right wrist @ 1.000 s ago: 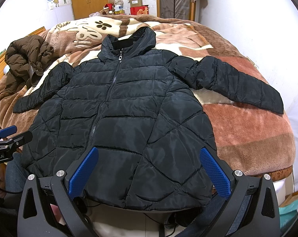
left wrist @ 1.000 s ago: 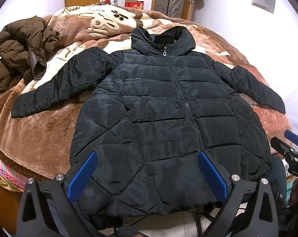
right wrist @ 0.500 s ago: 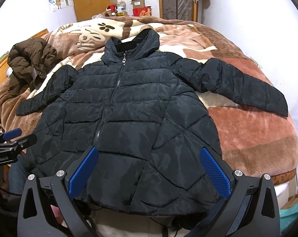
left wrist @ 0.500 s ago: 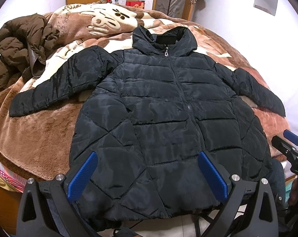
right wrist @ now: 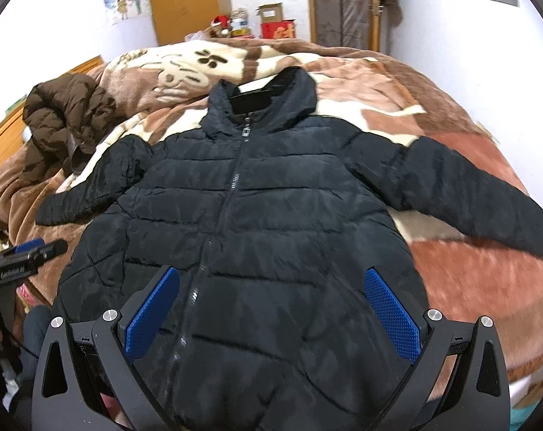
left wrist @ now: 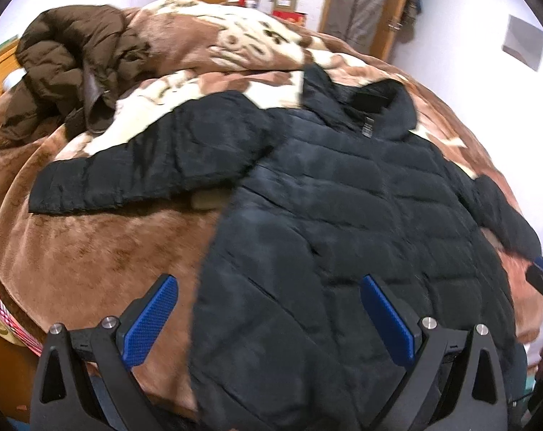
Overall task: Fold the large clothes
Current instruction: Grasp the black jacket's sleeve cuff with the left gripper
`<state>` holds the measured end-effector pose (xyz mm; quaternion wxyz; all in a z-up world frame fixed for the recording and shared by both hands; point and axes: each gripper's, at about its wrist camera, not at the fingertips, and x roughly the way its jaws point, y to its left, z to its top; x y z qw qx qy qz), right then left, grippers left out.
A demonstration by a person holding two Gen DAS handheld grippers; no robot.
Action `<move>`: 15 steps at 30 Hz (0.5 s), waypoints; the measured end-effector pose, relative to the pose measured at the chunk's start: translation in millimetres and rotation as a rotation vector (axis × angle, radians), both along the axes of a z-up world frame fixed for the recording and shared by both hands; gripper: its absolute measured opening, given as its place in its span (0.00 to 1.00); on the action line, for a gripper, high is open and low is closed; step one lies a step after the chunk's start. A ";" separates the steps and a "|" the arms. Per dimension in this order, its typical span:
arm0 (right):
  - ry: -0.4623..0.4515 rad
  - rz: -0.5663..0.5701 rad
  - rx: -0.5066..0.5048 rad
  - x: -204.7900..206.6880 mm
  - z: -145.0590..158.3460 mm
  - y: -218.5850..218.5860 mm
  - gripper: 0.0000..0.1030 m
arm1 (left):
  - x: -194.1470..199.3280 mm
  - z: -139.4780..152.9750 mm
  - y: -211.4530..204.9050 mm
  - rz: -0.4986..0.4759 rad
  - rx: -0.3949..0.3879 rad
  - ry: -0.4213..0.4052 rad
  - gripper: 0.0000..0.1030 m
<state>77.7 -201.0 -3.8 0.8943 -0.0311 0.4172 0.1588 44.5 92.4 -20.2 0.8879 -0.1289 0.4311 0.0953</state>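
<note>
A black quilted hooded jacket (left wrist: 343, 222) lies flat and zipped on the bed, sleeves spread out; it also shows in the right wrist view (right wrist: 257, 222). My left gripper (left wrist: 271, 316) is open and empty above the jacket's lower left hem, near its left edge. My right gripper (right wrist: 271, 309) is open and empty above the jacket's lower front, beside the zipper (right wrist: 231, 183). The left sleeve (left wrist: 138, 176) points left, the right sleeve (right wrist: 476, 194) points right. The left gripper's tip (right wrist: 27, 255) shows at the left edge of the right wrist view.
A brown and cream plush blanket (left wrist: 91, 251) covers the bed. A crumpled brown puffer jacket (left wrist: 73, 61) lies at the far left, also in the right wrist view (right wrist: 63, 122). Wardrobes, boxes (right wrist: 275, 21) and a white wall stand behind the bed.
Both grippers have moved forward over the jacket. The left wrist view has swung left toward the left sleeve; the image is blurred by motion. The jacket has not moved.
</note>
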 end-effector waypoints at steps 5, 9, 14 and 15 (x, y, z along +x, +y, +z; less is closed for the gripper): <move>0.005 0.059 -0.017 24.1 -6.7 29.3 1.00 | 17.6 -11.1 47.3 0.106 0.023 0.007 0.99; 0.017 0.098 -0.031 44.8 -15.0 53.4 1.00 | 27.2 -25.3 91.5 0.169 -0.025 0.012 0.98; 0.027 0.121 -0.047 67.3 -25.2 74.6 1.00 | 35.8 -46.9 143.9 0.279 -0.049 0.035 0.90; 0.028 0.122 -0.052 71.5 -27.6 77.6 1.00 | 37.4 -52.0 155.4 0.308 -0.059 0.038 0.89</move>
